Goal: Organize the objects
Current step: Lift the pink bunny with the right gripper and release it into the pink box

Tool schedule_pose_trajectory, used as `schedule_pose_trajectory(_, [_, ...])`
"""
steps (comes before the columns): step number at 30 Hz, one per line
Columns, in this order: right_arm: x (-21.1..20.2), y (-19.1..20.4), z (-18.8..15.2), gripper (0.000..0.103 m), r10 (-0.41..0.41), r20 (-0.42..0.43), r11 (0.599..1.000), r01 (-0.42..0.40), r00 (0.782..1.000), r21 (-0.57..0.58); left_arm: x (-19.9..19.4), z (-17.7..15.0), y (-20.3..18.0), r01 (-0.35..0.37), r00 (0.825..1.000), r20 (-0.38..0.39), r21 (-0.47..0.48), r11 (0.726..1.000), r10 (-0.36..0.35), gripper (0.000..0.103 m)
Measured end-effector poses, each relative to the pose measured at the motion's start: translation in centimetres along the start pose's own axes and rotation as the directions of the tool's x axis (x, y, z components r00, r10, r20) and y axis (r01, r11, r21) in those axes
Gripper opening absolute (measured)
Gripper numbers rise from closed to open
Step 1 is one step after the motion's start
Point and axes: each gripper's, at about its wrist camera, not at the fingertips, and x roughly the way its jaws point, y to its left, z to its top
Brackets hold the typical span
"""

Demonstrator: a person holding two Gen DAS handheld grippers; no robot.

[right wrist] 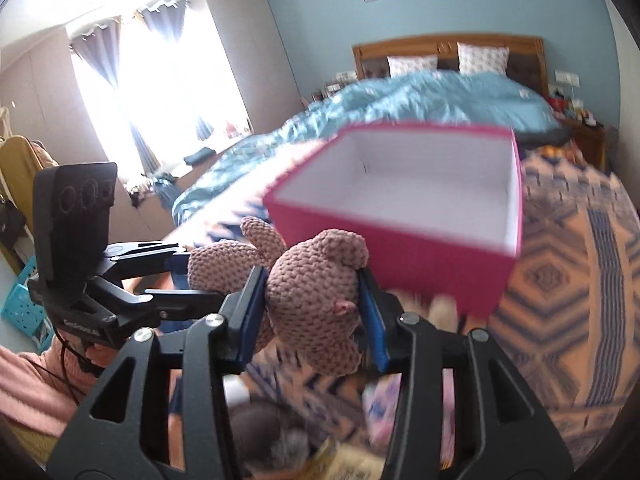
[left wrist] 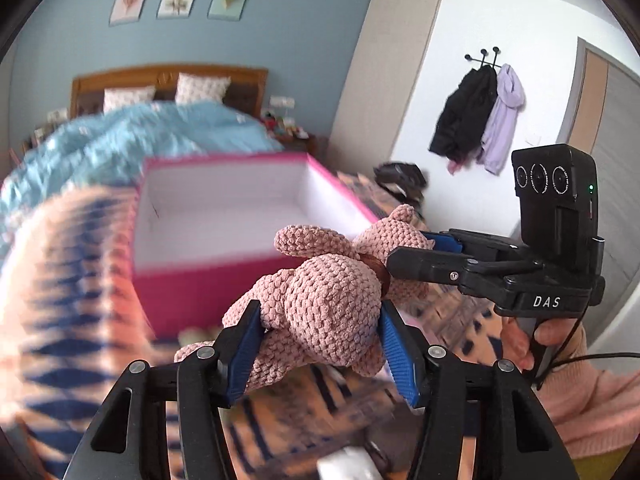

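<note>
The bed (right wrist: 440,92), with its blue quilt at the far end and an orange-and-navy patterned blanket (right wrist: 568,280) over the near end, carries the whole scene. On that blanket sits a pink rectangular cardboard box (right wrist: 400,256) with a white lining; what shows of its inside looks bare, so judging by that, the sorting has barely begun. Just in front of the box's near wall, held in the air, is a pink crocheted teddy bear (left wrist: 332,300). The left gripper (left wrist: 320,344) is clenched on the bear's body, and the right gripper (right wrist: 314,304) is clenched on its head. Small blurred items lie on the blanket beneath; they probably need boxing too, though I cannot tell what they are.
</note>
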Motion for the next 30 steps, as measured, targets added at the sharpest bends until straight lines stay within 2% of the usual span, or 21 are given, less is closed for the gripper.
schedule_pose_trajectory(5, [2.0, -0.9, 4.5, 0.047, 0.022, 0.056, 1.0, -0.022, 0.998, 0.01, 0.7, 5.0, 1.5, -0.1, 0.994, 0.037, 0.037, 0.994, 0.099, 0.058])
schedule_pose_trajectory(10, [5.5, -3.0, 7.1, 0.047, -0.024, 0.075, 0.999, 0.022, 0.997, 0.027, 4.6, 7.8, 4.3, -0.143, 0.99, -0.008, 0.031, 0.989, 0.143, 0.058])
schedule_pose_trajectory(14, [8.7, -5.4, 6.5, 0.047, -0.044, 0.007, 0.995, 0.044, 0.999, 0.086, 8.6, 7.2, 6.2, -0.156, 0.982, -0.104, 0.011, 0.988, 0.156, 0.058])
schedule_pose_trajectory(17, [11.4, -7.1, 5.0, 0.048, -0.054, -0.081, 0.99, 0.063, 0.995, 0.123, 11.3, 5.6, 7.5, -0.161, 0.968, -0.195, -0.005, 0.987, 0.157, 0.058])
schedule_pose_trajectory(19, [12.8, -7.9, 3.9, 0.048, -0.044, -0.137, 0.987, 0.064, 0.99, 0.145, 12.0, 5.0, 7.8, -0.163, 0.961, -0.227, -0.005, 0.987, 0.158, 0.058])
schedule_pose_trajectory(22, [14.0, -7.8, 2.6, 0.048, -0.033, -0.209, 0.99, 0.061, 0.977, 0.129, 11.9, 4.2, 7.3, -0.176, 0.955, -0.241, -0.003, 0.984, 0.17, 0.058])
schedule_pose_trajectory(30, [13.5, -7.3, 1.4, 0.048, 0.073, -0.282, 0.991, -0.038, 0.957, 0.129, 9.8, 2.5, 5.6, -0.181, 0.951, -0.259, -0.011, 0.983, 0.172, 0.058])
